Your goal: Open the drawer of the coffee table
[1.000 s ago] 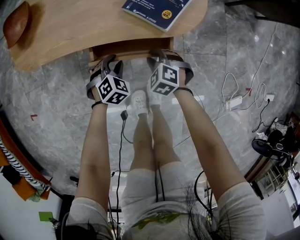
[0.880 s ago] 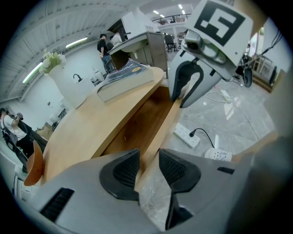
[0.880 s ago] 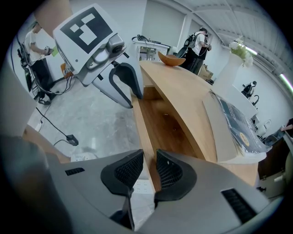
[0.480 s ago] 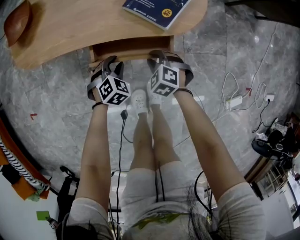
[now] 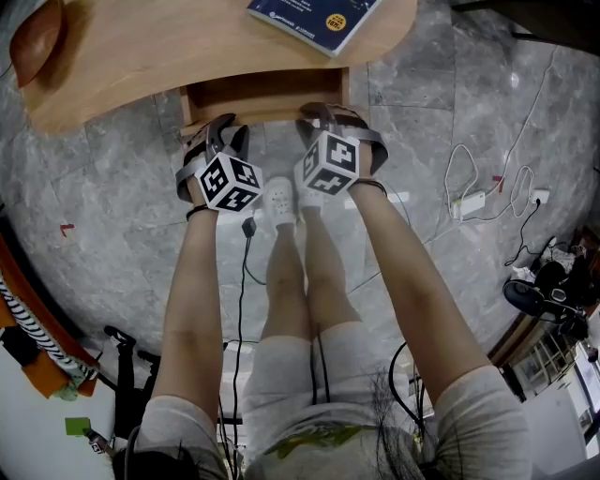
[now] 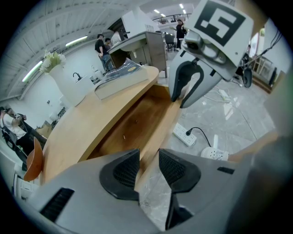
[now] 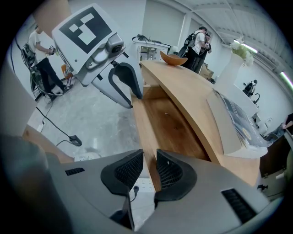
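Floor (image 5: 103, 216): grey marble-patterned tiles were seen
Book (image 5: 314, 21): a dark blue cover with a round yellow mark was cut off by the head view's top edge
Bowl (image 5: 33, 42): a reddish-brown one was seen at the upper left, well apart from the book
Power strip (image 5: 471, 203): a white one was laid on the floor at the right, among white cables
Black cable (image 5: 246, 267): was trailed beside the white shoes (image 5: 279, 204)
Vase (image 6: 68, 87): a white one with pale flowers was seen
Bystanders (image 6: 101, 45): were seen far behind
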Demonstrator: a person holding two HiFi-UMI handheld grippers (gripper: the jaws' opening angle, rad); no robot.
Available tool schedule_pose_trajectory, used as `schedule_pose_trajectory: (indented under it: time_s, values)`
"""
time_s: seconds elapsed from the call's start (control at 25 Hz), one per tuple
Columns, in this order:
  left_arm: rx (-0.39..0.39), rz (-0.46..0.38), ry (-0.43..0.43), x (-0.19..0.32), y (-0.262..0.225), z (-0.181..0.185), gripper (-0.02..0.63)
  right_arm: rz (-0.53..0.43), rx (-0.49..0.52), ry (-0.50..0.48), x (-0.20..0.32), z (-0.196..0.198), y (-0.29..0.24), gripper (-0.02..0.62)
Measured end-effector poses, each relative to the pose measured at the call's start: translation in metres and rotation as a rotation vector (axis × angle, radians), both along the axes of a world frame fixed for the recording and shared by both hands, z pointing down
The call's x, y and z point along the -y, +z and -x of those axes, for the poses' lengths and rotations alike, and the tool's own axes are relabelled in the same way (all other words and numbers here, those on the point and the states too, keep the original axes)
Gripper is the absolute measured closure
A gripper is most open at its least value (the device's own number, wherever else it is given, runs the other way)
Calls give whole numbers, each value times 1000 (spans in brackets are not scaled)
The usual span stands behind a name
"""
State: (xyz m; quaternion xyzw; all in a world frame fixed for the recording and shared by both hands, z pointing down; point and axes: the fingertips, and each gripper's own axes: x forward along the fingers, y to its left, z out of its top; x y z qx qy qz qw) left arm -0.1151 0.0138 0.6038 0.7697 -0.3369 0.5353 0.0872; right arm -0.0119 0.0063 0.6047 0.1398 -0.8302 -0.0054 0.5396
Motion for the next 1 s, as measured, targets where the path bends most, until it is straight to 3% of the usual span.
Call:
schedule_pose_trajectory:
  time_s: [0.56, 0.76, 0.88, 1.0]
  values:
    - [-13, 18, -12, -20, 5, -4, 478, 22, -10, -9, -19, -4, 7, 500]
    - [-40, 4, -45, -26, 5, -8, 546, 18, -1, 13, -20, -5, 9, 500]
    - [-30, -13, -65, -25, 4, -5, 545, 17, 6, 14, -20, -5, 8, 502]
    - [1, -27, -31, -24, 4, -5, 538, 11, 8, 14, -20, -5, 8, 505]
